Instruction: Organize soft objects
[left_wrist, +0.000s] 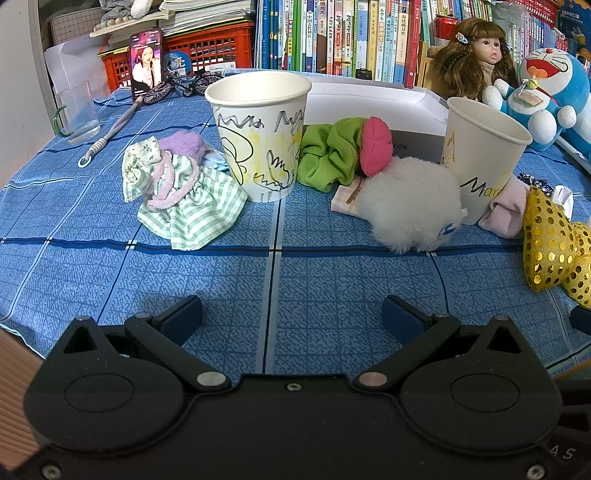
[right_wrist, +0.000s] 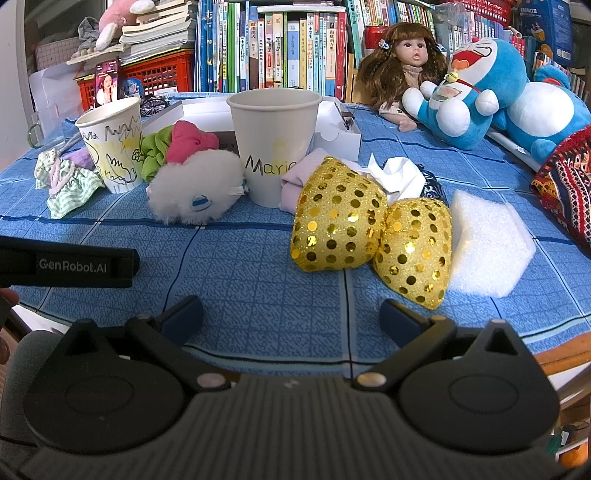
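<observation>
We hold the left gripper (left_wrist: 291, 317) and the right gripper (right_wrist: 291, 317) with fingers apart, empty, above the blue cloth (left_wrist: 221, 280). The gold sequin piece (right_wrist: 338, 218) lies beside the cup marked Marie (right_wrist: 275, 147).

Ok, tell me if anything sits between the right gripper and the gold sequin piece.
Nothing visible does. The right gripper is open over bare blue tablecloth, and the gold sequin piece lies just ahead, slightly to its right. The white foam block sits beside it on the far right, not in front.
</observation>
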